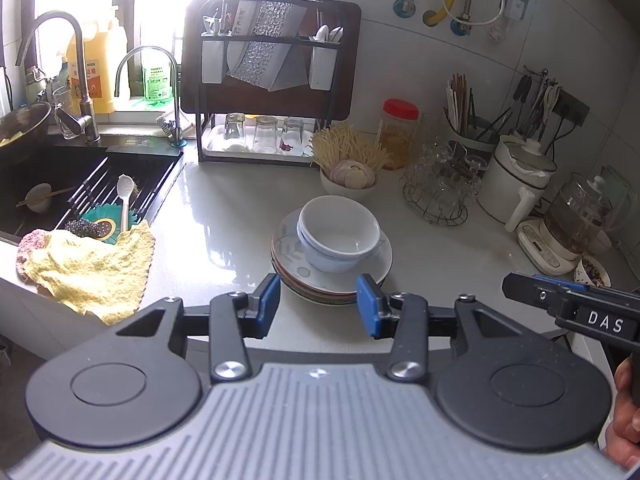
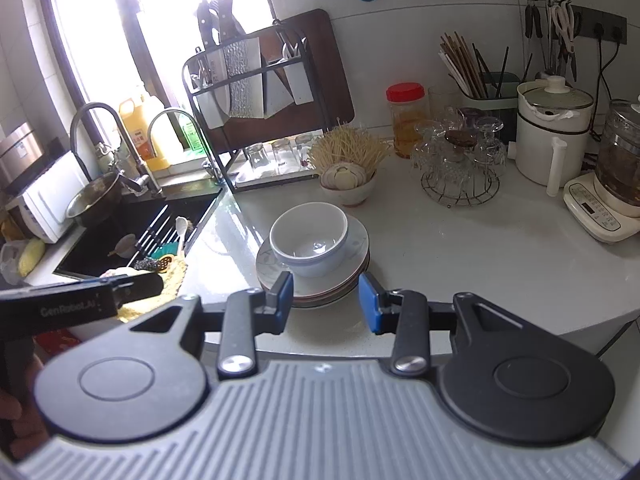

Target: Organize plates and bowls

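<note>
A stack of plates (image 1: 288,250) (image 2: 269,265) sits mid-counter, with nested white bowls (image 1: 340,232) (image 2: 308,236) resting upright on top. My left gripper (image 1: 319,301) hovers just short of the stack's near rim. Its blue pads stand apart and touch nothing. My right gripper (image 2: 326,301) is also open in front of the same stack, which is wider than the gap between its pads. In the left wrist view the right gripper (image 1: 520,286) pokes in from the right. In the right wrist view the left gripper (image 2: 148,284) shows at the left.
A black sink (image 1: 60,184) with a spoon and a yellow cloth (image 1: 88,268) lies to the left. Behind the stack stand a bowl of noodles and garlic (image 1: 348,176), a knife and glass rack (image 1: 272,80), a wire stand of glasses (image 1: 440,188) and a white kettle (image 1: 516,176).
</note>
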